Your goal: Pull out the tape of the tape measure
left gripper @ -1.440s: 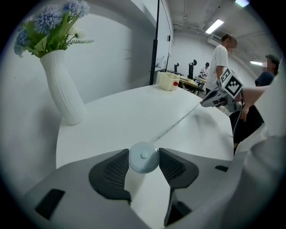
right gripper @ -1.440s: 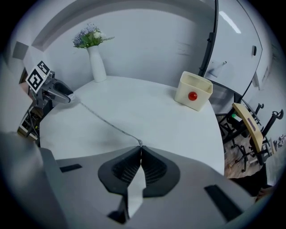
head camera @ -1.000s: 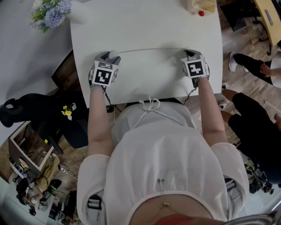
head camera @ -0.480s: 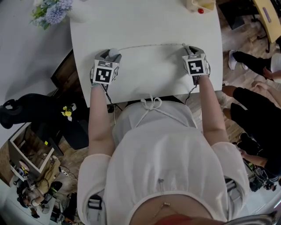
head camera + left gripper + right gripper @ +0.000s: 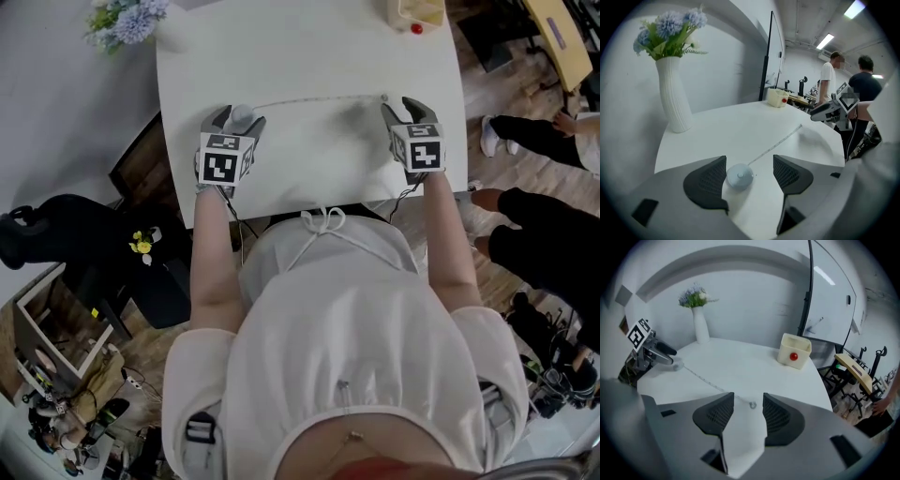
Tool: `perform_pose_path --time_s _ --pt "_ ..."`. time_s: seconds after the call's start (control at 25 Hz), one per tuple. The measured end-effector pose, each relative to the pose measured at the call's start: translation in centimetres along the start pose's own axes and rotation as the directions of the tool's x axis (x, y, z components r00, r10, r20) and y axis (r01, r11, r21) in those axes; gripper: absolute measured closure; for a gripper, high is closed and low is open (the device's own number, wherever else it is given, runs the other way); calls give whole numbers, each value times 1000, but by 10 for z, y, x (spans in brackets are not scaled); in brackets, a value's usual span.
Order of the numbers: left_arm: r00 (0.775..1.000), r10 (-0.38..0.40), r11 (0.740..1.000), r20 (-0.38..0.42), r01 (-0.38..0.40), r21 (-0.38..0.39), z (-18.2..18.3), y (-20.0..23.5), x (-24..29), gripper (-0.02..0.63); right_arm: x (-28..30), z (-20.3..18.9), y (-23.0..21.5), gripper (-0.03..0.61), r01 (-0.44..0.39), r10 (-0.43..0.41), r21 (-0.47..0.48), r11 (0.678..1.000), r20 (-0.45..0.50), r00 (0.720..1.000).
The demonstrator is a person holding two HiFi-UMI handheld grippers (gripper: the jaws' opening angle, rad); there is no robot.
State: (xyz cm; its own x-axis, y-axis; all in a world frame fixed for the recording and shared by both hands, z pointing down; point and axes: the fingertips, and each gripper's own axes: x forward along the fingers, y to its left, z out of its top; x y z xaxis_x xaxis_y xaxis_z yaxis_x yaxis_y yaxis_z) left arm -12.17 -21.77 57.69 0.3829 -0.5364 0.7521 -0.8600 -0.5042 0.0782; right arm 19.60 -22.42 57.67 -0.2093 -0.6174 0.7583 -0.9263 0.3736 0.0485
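White tabletop (image 5: 309,56) carries a tape measure (image 5: 739,176) already drawn out. Its small round pale case lies at the left of the head view, and the thin tape (image 5: 319,98) runs in a nearly straight line across the table towards the right, ending in a small metal ring (image 5: 753,404). The person's left gripper (image 5: 236,120) hovers over the case with its jaws spread wide, having just been opening. In the left gripper view the case sits on the table between the two dark pads, close beside the one at the left of the frame and clear of the other, gripped by neither. The right gripper (image 5: 400,108) has likewise just been opening and its jaws stand partly apart. The right gripper view shows the ring lying loose on the table in the gap between them, touching neither pad. A ribbed white vase (image 5: 672,98) of blue and white flowers (image 5: 670,28) stands in the upper left of the left gripper view. A cream box (image 5: 794,350) with a red ball (image 5: 793,356) at its near side sits towards the table's far edge, right of centre in the right gripper view. Two people (image 5: 829,79) stand in the background at the upper right of the left gripper view.
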Motion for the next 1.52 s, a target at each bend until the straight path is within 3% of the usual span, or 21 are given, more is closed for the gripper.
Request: perform_pose_path --time_s 0.12,0.24,0.44,0.56,0.68,0.8,0.92,1.08,1.4,1.52 --pt "996 6 1000 94 -8 26 25 -8 -21 296 -21 32 9 376 -30 30 -6 1000 150 988" --pt "982 15 999 189 -25 46 50 -17 -45 296 -44 57 17 374 -33 42 -39 999 239 970" --pt "930 11 1000 368 -19 17 94 -27 -90 299 -85 101 27 395 -32 57 -72 997 383 922" --pt "887 45 997 460 -66 31 117 -29 -120 348 -118 127 26 429 -18 48 -63 998 510 859" --pt "822 50 994 567 -95 50 140 -35 -154 430 -146 145 23 463 0 34 -57 998 598 801" --pt "761 44 993 647 -103 54 158 -43 -182 476 -165 156 22 505 -2 36 -53 999 641 767" --pt "726 55 991 685 -123 51 166 -46 -201 533 -174 159 24 558 -4 37 -51 999 663 748" --pt "718 56 991 694 -125 50 163 -48 -209 588 -180 159 29 572 -17 51 -58 998 673 738" --pt "723 39 991 690 -116 66 160 -55 -211 594 -188 163 41 575 -57 116 -108 993 687 717" --pt "720 6 995 694 -75 70 161 -58 -213 594 -183 160 44 576 -63 130 -122 990 681 721"
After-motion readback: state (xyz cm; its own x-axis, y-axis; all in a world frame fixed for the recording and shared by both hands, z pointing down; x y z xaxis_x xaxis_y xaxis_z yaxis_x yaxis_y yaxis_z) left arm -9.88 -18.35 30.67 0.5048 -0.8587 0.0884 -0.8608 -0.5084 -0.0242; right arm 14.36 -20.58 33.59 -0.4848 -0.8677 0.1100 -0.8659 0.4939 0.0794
